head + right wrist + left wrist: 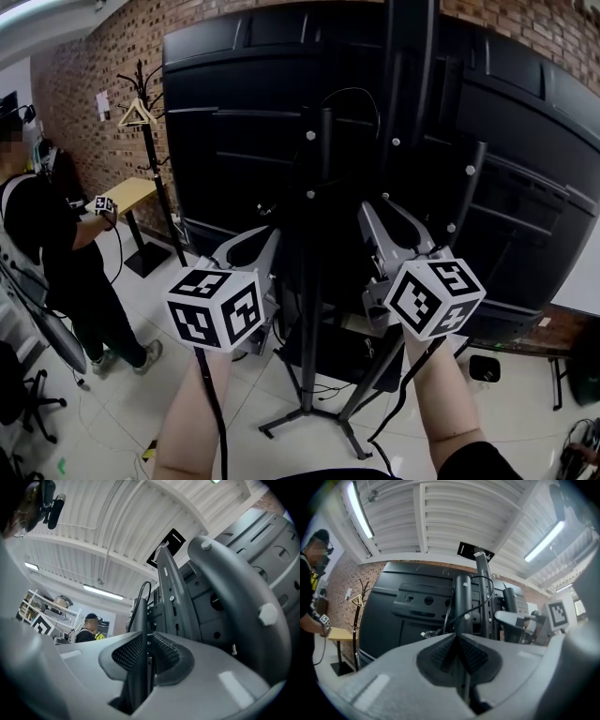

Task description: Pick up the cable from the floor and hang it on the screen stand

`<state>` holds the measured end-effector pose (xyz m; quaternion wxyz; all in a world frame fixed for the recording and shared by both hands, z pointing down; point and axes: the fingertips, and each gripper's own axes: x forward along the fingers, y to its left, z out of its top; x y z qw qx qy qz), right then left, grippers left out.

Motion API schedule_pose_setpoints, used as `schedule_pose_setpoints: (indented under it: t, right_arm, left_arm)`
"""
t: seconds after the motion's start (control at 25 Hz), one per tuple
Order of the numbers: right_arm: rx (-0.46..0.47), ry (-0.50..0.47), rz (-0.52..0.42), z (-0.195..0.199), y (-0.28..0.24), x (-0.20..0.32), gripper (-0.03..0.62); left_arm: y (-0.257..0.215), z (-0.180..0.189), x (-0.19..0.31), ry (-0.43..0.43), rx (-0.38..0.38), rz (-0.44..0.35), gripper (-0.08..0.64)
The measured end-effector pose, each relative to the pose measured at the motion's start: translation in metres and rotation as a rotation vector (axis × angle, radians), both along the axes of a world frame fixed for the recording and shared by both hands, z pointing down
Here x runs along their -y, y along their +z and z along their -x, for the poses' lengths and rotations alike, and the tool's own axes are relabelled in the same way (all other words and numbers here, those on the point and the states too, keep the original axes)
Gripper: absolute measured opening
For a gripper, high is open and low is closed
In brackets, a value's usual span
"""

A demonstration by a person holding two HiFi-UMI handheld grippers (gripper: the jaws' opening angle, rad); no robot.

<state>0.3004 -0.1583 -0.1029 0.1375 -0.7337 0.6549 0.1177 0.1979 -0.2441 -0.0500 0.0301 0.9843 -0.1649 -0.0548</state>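
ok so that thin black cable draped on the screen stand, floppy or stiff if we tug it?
Probably floppy: the cable sags in loose curves across the stand pole. Likely light, since it looks far thinner than the pole. A tug might slide it off; the pole looks smooth, and the cable's connector end seems to hang free.

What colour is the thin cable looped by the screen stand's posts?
Black. The cable shows best in the left gripper view.
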Motion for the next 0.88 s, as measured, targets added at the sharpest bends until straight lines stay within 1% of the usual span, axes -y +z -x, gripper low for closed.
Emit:
schedule_pose_setpoints:
  t: [0.12, 0.4, 0.6, 0.88]
  right_arm:
    - [0.0, 0.007, -0.011, 0.008, 0.008, -0.006, 0.04]
    - [-0.048, -0.038, -0.043, 0.042, 0.03, -0.015, 0.008]
    - [-0.064, -0.077, -0.036, 0.06, 0.046, -0.014, 0.008]
    - [-0.056, -0.111, 0.004, 0.067, 0.065, -0.014, 0.006]
  left_arm:
    - [0.006, 0.004, -0.001, -0.001, -0.003, 0.011, 0.005]
    - [0.028, 0.013, -0.009, 0.004, -0.002, 0.054, 0.005]
    - [0.045, 0.016, -0.015, 0.007, -0.002, 0.087, 0.005]
    - [0.061, 0.019, -0.02, 0.004, 0.003, 0.12, 0.005]
